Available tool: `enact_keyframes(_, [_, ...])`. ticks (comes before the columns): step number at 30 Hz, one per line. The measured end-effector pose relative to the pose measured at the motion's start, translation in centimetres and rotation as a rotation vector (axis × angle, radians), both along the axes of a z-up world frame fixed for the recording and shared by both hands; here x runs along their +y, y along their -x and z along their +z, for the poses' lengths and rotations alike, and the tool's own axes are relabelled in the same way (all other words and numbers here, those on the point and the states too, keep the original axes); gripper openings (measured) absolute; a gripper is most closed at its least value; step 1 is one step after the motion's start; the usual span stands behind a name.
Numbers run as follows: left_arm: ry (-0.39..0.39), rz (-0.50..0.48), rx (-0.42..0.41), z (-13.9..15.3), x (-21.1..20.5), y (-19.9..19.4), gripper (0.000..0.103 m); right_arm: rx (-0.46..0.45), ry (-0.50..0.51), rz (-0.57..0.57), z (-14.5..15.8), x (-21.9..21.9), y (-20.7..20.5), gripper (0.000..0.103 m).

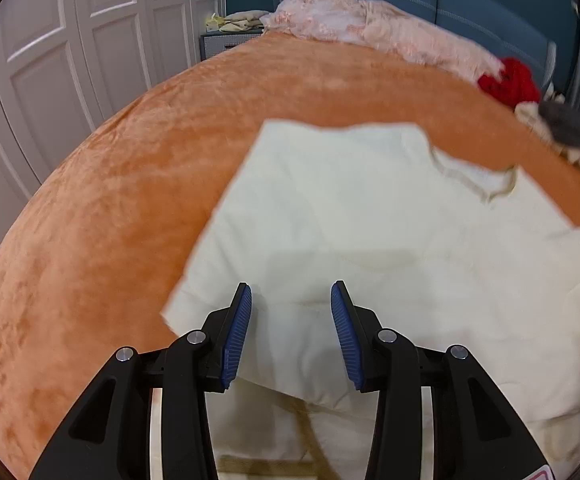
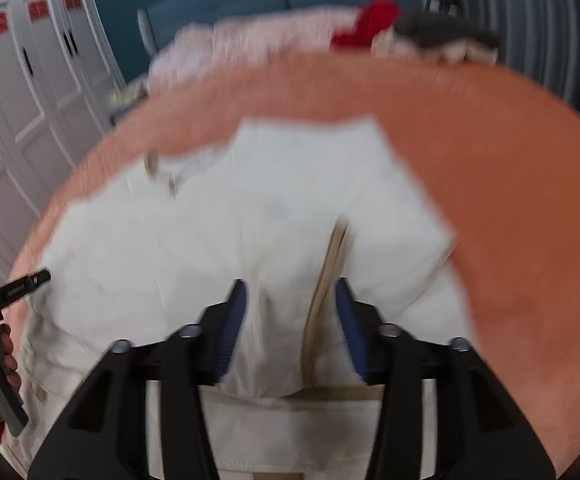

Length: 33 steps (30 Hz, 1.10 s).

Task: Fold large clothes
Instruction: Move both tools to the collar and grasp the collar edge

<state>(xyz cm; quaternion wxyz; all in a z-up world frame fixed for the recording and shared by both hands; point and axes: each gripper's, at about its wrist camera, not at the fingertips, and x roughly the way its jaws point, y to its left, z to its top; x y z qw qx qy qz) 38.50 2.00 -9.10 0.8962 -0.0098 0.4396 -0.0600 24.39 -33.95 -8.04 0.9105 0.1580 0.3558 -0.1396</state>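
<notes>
Left wrist view: cream garment (image 1: 370, 216) spread flat on orange bedspread (image 1: 130, 200), partly folded. My left gripper (image 1: 291, 300) and right gripper (image 2: 291, 300) both hover half-open, nothing pinched, probably between folds.

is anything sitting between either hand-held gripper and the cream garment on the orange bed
Nothing visible. The left hand-held gripper and right hand-held gripper both hang directly over the cream garment with jaws open. The pink, red and grey clothes lie at the far edge of the orange bedspread, clear of it.
</notes>
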Motion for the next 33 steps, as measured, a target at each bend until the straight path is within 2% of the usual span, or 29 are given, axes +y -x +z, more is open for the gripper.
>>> enact_keyframes(1, [0.013, 0.003, -0.015, 0.9, 0.5, -0.2, 0.04, -0.04, 0.02, 0.0, 1.5, -0.1, 0.1, 0.055])
enact_keyframes(3, [0.029, 0.018, -0.041, 2.5, 1.4, -1.4, 0.041, -0.079, 0.006, 0.04, 3.2, -0.1, -1.2, 0.056])
enact_keyframes(5, [0.06, 0.035, -0.045, 3.7, 1.7, -3.5, 0.041, -0.115, -0.064, 0.125, 4.7, 0.3, -4.5, 0.058])
enact_keyframes(6, [0.08, 0.041, -0.044, 4.1, 1.7, -4.6, 0.041, -0.125, -0.098, 0.169, 5.1, 0.9, -6.6, 0.062])
enact_keyframes(8, [0.098, 0.05, -0.041, 4.6, 1.3, -6.4, 0.041, -0.12, -0.114, 0.244, 5.2, 2.5, -10.6, 0.065])
enact_keyframes(10, [0.118, 0.043, -0.026, 4.5, 0.5, -8.8, 0.041, -0.099, -0.104, 0.316, 4.8, 4.4, -14.1, 0.067])
enact_keyframes(13, [0.156, 0.057, 0.009, 3.4, -0.3, -12.0, 0.041, -0.03, -0.104, 0.4, 2.6, 7.7, -20.8, 0.067])
enact_keyframes(16, [0.159, 0.076, 0.035, 1.9, -0.8, -14.0, 0.041, 0.022, -0.115, 0.399, 0.3, 9.3, -24.9, 0.067])
enact_keyframes(22, [0.089, 0.079, 0.043, -2.2, -1.5, -15.5, 0.041, 0.089, -0.147, 0.378, -3.8, 11.0, -29.8, 0.067])
enact_keyframes(23, [0.074, 0.077, 0.034, -2.8, -1.6, -15.4, 0.041, 0.11, -0.148, 0.377, -4.5, 11.2, -30.3, 0.065])
enact_keyframes(25, [0.069, 0.079, 0.017, -3.3, -1.5, -15.3, 0.043, 0.149, -0.162, 0.391, -6.1, 11.7, -30.9, 0.043])
enact_keyframes(26, [0.068, 0.083, 0.01, -3.5, -1.4, -15.2, 0.043, 0.155, -0.159, 0.398, -6.5, 12.0, -31.0, 0.038])
enact_keyframes(27, [0.063, 0.085, -0.003, -3.7, -1.4, -15.1, 0.043, 0.147, -0.158, 0.409, -6.6, 12.2, -30.9, 0.018])
enact_keyframes(28, [0.056, 0.086, -0.007, -3.8, -1.4, -15.0, 0.043, 0.14, -0.168, 0.427, -6.5, 12.4, -30.8, 0.009])
enact_keyframes(33, [0.031, 0.09, -0.016, -4.4, -1.6, -15.2, 0.044, 0.048, -0.153, 0.411, -5.0, 11.6, -30.0, 0.004])
